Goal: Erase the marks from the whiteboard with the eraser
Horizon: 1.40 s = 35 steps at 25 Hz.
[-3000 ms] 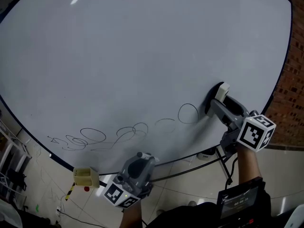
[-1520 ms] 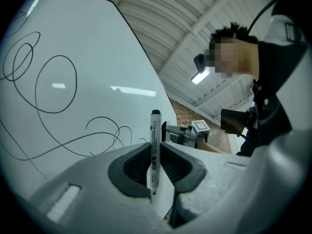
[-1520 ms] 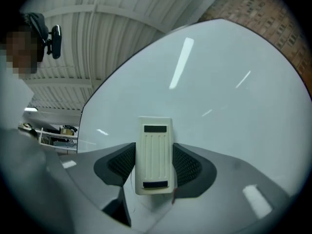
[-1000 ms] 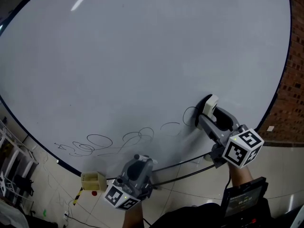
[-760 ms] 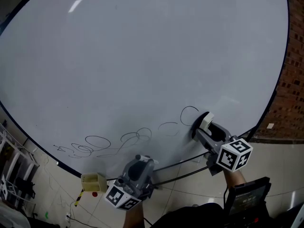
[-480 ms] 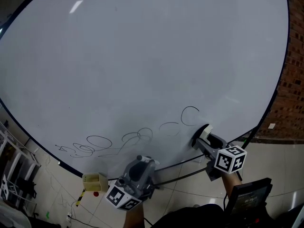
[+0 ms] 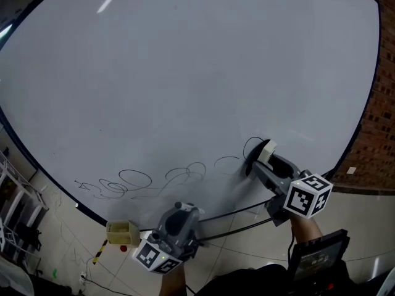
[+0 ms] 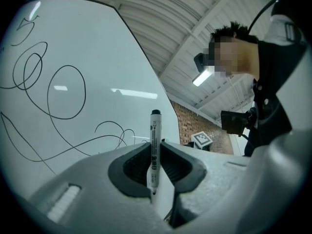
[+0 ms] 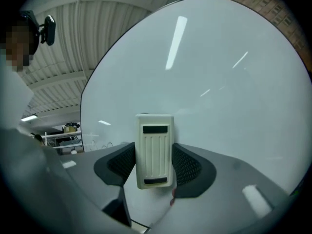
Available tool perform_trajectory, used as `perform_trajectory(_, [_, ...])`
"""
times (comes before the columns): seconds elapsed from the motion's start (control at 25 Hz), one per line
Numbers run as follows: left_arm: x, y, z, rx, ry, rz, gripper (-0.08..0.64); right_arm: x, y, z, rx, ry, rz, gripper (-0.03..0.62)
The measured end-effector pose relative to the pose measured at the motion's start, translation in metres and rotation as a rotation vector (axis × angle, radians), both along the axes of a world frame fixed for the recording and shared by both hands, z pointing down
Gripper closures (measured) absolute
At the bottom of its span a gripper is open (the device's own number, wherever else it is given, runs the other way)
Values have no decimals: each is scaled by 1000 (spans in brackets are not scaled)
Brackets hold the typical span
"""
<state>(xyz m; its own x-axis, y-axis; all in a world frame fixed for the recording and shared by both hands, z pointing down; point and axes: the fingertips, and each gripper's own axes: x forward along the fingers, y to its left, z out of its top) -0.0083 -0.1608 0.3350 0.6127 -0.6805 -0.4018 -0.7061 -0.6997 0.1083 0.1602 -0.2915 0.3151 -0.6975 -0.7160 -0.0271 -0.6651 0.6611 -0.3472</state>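
Eraser point(image 9: 154, 150) cream, ribbed, clamped by right gripper point(image 7: 259, 158).

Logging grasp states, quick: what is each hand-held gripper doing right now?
Left hand-held gripper: closed on a marker.
Right hand-held gripper: closed on the eraser.

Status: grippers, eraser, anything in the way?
Right gripper shut on eraser, at rightmost loop on whiteboard. Left gripper shut on marker, below the board's edge. Scribbles to the left unerased; nothing blocking them.
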Motion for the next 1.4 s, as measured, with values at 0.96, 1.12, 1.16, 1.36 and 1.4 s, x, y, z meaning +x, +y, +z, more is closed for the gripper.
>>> perform_trajectory(0.96, [-5,-8,1,-3,35,35,502,-19,6,90,-111,238,42,354])
perform_trajectory(1.12, [-5,-7,1,-2,30,45,502,15,-4,118,-166,243,136,354])
perform_trajectory(1.16, [-6,-7,2,-3,30,46,502,24,-7,118,-172,239,162,354])
perform_trajectory(1.36, [-16,-6,4,-3,35,43,502,37,-13,101,-165,217,240,354])
perform_trajectory(1.4, [-19,-5,5,-2,35,42,502,34,-11,96,-154,219,246,354])
